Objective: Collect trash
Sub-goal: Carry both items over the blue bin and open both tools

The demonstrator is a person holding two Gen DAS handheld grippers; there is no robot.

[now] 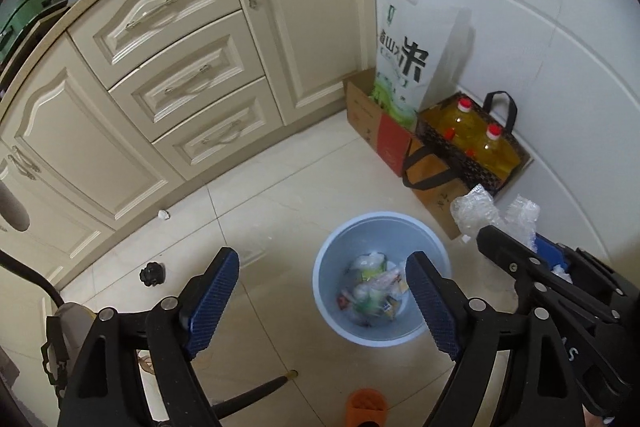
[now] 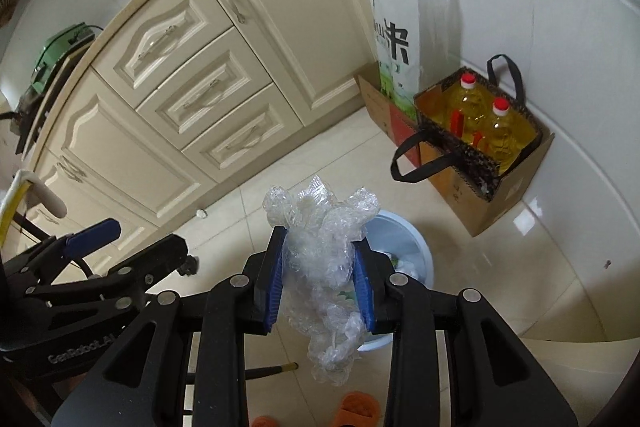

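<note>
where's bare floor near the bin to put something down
Bare tiles lie between the cabinets and the bin, and ahead of the bin toward the cabinet door. It is crowded to the bin's right: box, oil bag. The right gripper holds plastic wrap over the bin.

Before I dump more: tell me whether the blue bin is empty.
No, the blue bin already holds wrappers and crumpled scraps at its bottom.
</note>
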